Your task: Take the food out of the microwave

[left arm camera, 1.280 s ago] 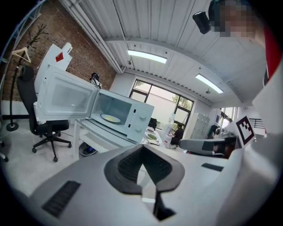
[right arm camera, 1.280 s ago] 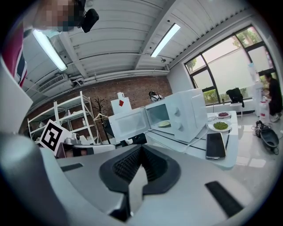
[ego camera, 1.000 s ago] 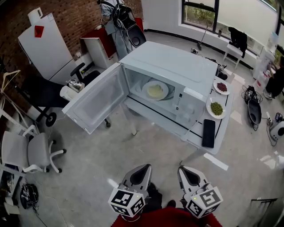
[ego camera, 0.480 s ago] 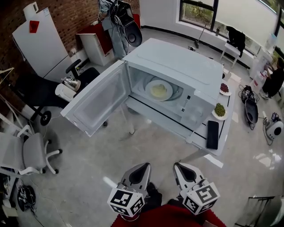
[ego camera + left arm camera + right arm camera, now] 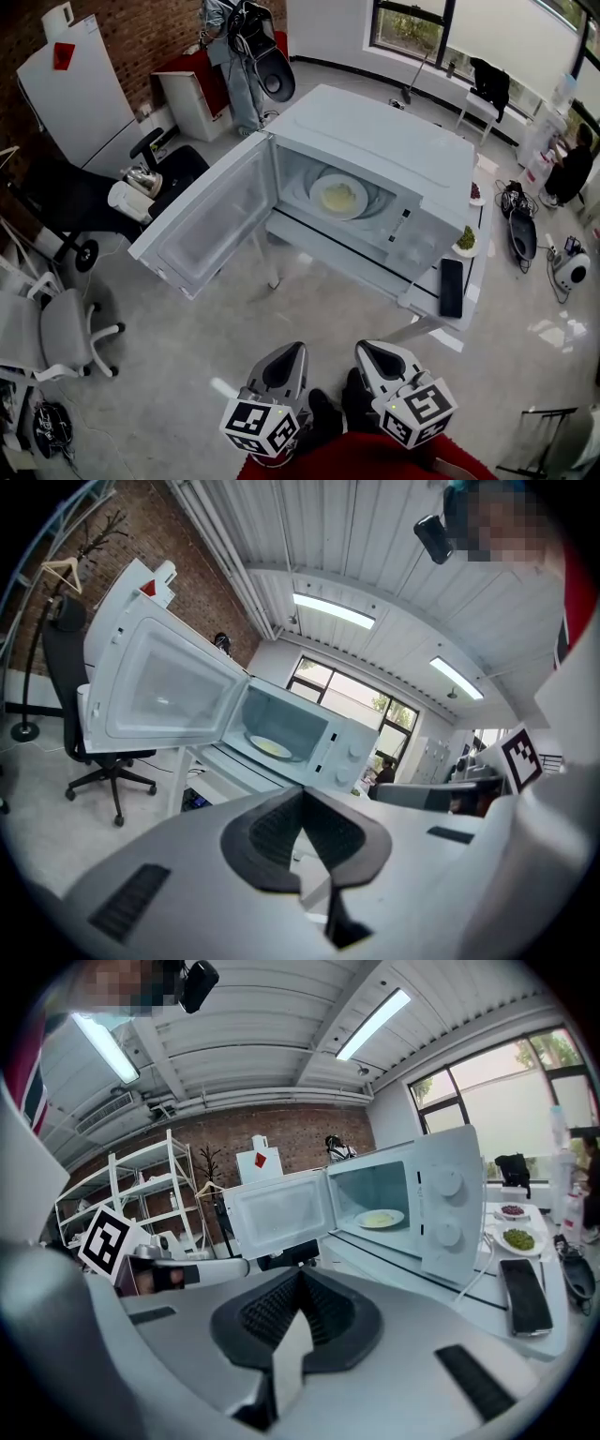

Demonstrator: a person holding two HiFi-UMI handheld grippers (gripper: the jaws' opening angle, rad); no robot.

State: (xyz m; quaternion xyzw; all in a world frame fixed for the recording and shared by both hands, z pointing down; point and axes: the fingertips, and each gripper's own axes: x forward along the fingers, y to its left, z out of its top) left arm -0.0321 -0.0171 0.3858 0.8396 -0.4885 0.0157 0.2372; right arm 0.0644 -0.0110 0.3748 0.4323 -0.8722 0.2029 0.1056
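Hanging low by the person, left gripper point(image 5: 292, 352) and right gripper point(image 5: 364, 349) were clenched on nothing. Round white plate point(image 5: 317, 200) of pale food point(image 5: 339, 195) lay mid-floor in the boxy glossy microwave point(image 5: 384, 141), well apart, straight ahead of both jaws; right seemed nearer, since the door point(image 5: 211, 220) hung open leftward.

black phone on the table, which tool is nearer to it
Right. The right tool hangs below the black phone in the head view, slightly to its left; the left tool is further left, farther off.
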